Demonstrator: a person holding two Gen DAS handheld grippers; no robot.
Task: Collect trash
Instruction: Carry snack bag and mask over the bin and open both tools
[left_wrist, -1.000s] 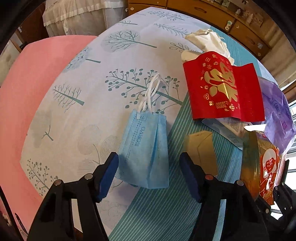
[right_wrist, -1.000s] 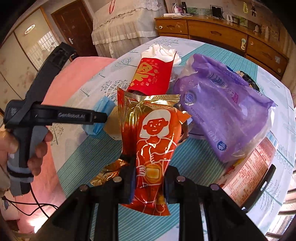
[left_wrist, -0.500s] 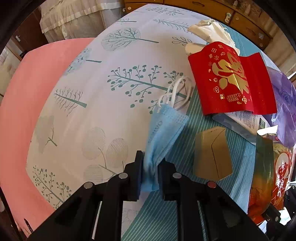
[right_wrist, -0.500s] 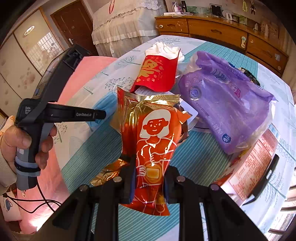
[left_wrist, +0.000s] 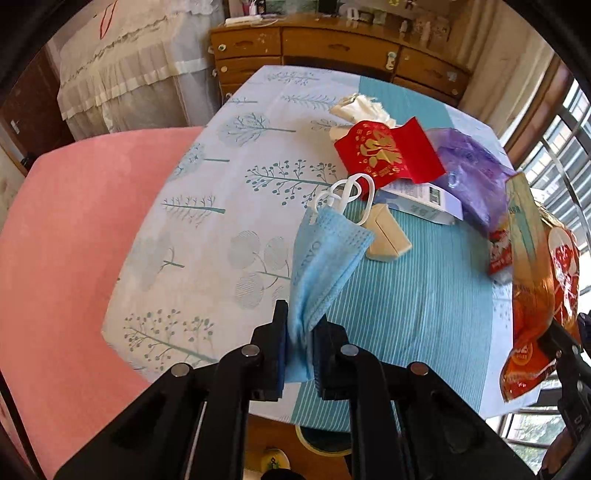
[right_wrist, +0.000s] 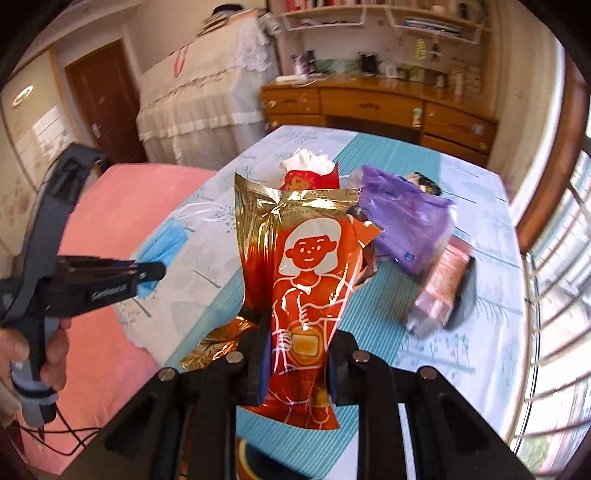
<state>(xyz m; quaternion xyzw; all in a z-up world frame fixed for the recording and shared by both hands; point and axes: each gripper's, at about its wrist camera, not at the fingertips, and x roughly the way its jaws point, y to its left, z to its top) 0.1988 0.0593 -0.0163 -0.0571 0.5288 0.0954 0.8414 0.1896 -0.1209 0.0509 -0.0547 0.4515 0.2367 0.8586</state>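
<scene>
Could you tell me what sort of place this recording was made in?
Probably a room in a home: a table under a tree-print cloth, a wooden drawer cabinet with wall shelves above, and a lace-covered piece of furniture.

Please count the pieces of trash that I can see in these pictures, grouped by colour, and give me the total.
Blue: 1, face mask
Orange-gold: 1, snack bag
Red: 1, red envelope
Purple: 1, purple bag
White: 1, tissue
Tan: 1, small box
Total: 6
</scene>
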